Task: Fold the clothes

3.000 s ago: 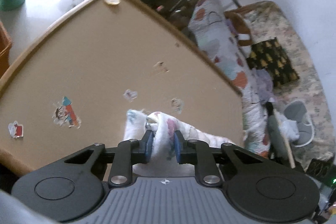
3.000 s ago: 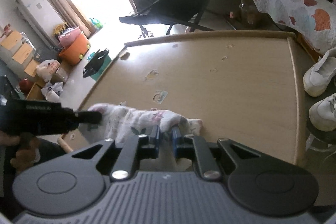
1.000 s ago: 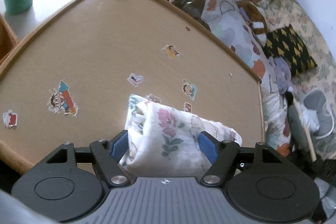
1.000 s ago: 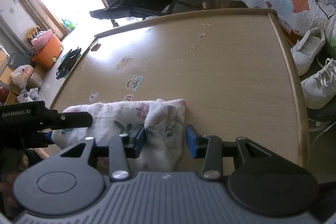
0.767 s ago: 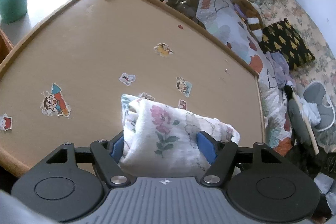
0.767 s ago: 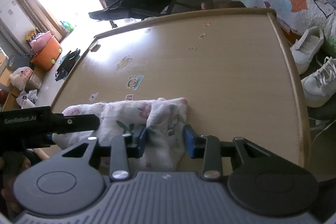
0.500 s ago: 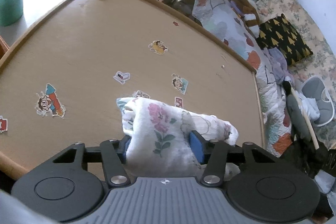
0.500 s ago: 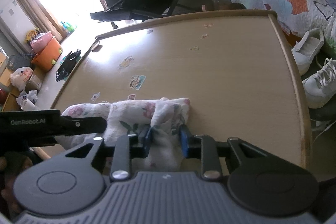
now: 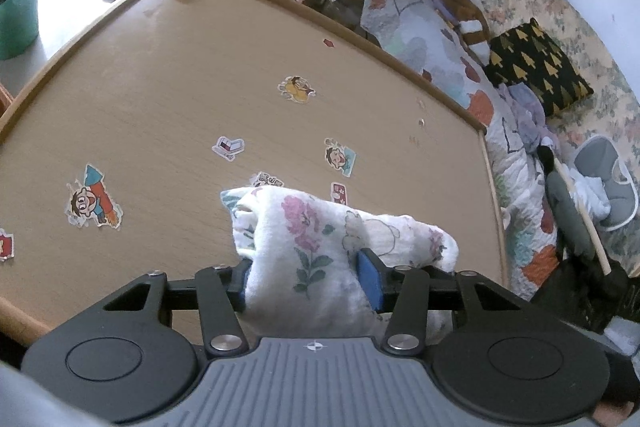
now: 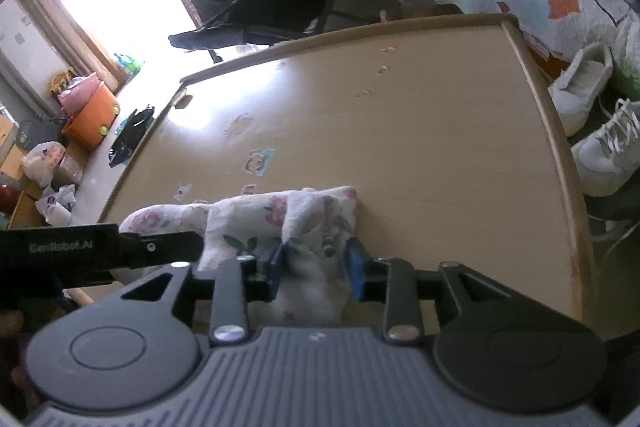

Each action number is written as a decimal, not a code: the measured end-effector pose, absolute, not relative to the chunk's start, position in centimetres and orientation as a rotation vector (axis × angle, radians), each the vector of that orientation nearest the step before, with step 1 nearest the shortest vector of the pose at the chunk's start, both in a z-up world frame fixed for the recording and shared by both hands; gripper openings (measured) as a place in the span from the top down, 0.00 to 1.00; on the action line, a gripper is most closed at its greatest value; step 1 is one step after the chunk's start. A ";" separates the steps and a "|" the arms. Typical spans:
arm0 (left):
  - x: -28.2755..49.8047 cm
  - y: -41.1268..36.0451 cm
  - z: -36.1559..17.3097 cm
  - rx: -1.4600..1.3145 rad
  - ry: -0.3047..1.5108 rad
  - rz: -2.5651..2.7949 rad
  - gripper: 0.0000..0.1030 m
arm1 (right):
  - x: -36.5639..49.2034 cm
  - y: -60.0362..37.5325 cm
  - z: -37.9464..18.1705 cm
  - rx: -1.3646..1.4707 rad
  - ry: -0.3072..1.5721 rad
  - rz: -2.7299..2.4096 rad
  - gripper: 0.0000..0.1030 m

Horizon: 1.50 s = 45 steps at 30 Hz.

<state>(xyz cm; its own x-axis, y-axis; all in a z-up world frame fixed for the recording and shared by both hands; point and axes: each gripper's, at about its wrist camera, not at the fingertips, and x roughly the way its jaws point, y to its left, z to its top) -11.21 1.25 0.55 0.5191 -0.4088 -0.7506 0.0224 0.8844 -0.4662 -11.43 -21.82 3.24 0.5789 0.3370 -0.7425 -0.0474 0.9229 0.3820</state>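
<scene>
My left fingers (image 9: pixel 247 277) pinch the floral cloth (image 9: pixel 320 247); right fingers (image 10: pixel 354 269) have just eased slightly around its other end, cloth between. Bundle lies lower centre on the counter (image 9: pixel 160 87), long axis running gripper to gripper, both equally near.
</scene>
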 end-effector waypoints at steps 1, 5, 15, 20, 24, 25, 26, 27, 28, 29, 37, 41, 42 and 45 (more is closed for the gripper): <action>-11.2 1.3 0.6 -0.430 0.998 -0.269 0.52 | -11.5 -21.8 3.2 0.343 0.930 0.230 0.65; -11.0 1.6 0.4 -0.426 0.995 -0.274 0.52 | -11.7 -21.6 3.0 0.345 0.926 0.236 0.64; -10.9 3.3 0.1 -0.458 0.985 -0.284 0.62 | -12.0 -21.0 3.4 0.321 0.917 0.249 0.80; -11.1 3.4 1.1 -0.466 0.958 -0.299 0.69 | -11.9 -20.9 4.0 0.316 0.910 0.247 0.83; -11.1 3.2 2.0 -0.478 0.937 -0.308 0.69 | -12.0 -21.1 5.0 0.306 0.878 0.231 0.84; -11.0 3.1 2.3 -0.480 0.929 -0.310 0.69 | -11.9 -21.1 5.3 0.305 0.870 0.229 0.84; -10.9 3.1 2.6 -0.484 0.922 -0.312 0.69 | -11.8 -21.2 5.6 0.305 0.863 0.227 0.84; -10.7 3.1 2.9 -0.489 0.914 -0.315 0.69 | -11.7 -21.2 5.8 0.305 0.856 0.226 0.84; -10.6 3.0 3.2 -0.494 0.907 -0.317 0.69 | -11.6 -21.3 6.0 0.308 0.848 0.224 0.84; -10.4 2.9 3.5 -0.495 0.901 -0.320 0.69 | -11.5 -21.4 6.2 0.310 0.841 0.221 0.84; -7.8 1.9 5.4 -0.483 0.846 -0.321 0.69 | -9.1 -21.9 7.3 0.328 0.788 0.206 0.84; -5.2 1.3 6.2 -0.474 0.821 -0.316 0.69 | -7.2 -22.2 7.5 0.342 0.765 0.197 0.84; -4.6 1.2 6.3 -0.473 0.816 -0.313 0.69 | -6.7 -22.2 7.5 0.344 0.760 0.195 0.84; -2.2 0.6 6.3 -0.455 0.803 -0.310 0.69 | -5.0 -22.4 7.3 0.349 0.750 0.189 0.84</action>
